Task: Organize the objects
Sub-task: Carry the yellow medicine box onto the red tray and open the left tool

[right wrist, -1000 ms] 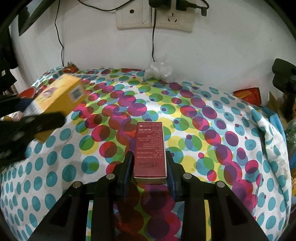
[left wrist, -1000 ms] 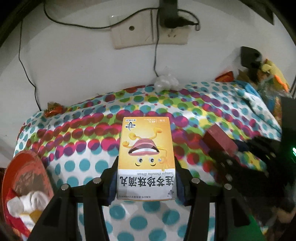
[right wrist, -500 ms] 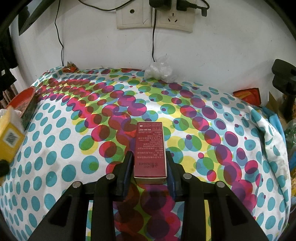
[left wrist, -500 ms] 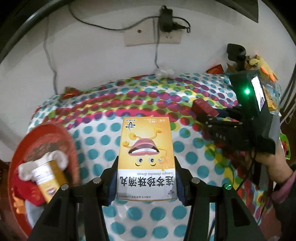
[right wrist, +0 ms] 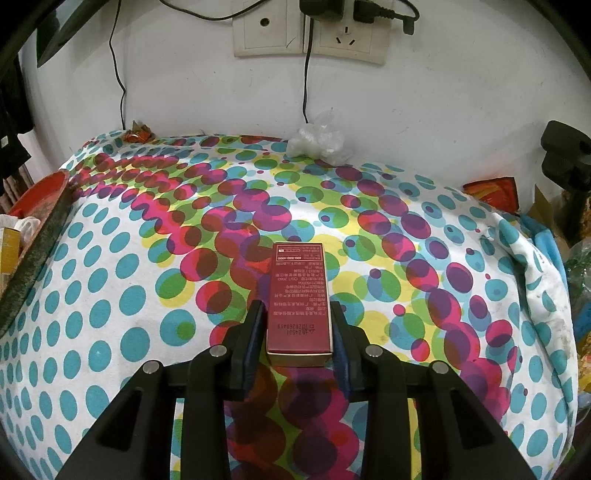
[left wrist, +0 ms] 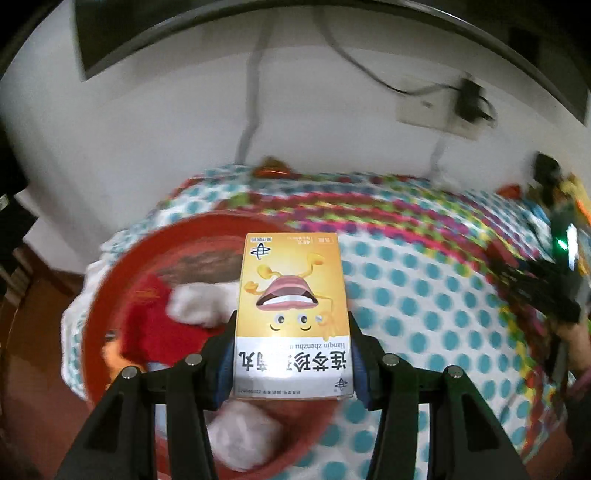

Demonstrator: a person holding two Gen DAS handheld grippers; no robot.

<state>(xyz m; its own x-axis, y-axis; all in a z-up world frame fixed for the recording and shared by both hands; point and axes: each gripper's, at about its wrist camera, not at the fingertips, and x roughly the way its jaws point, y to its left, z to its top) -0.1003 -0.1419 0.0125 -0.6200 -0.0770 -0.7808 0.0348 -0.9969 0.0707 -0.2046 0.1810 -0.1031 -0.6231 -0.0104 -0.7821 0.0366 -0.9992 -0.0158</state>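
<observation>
Item: yellow box (left wrist: 291, 314), cartoon mouth on its face, pinched flat between the pads of the left tool (left wrist: 291, 354). A second ago it hung over the dotted cloth near the middle of the table (left wrist: 424, 295); it now hangs over the red basin (left wrist: 110, 295) at the table's left edge, above a red cloth (left wrist: 155, 325) and white wads (left wrist: 240, 435) lying inside (the view is smeared, so the carry looks still under way). Judged: release into the basin is the step at hand; the box is not yet set down.

Item: dark red box (right wrist: 299, 302), clamped in the right tool (right wrist: 299, 332), unmoved over the table's near middle, apparently waiting its turn.

Beyond: wall sockets (right wrist: 310, 33) and a crumpled plastic bag (right wrist: 317, 140) at the far edge.
</observation>
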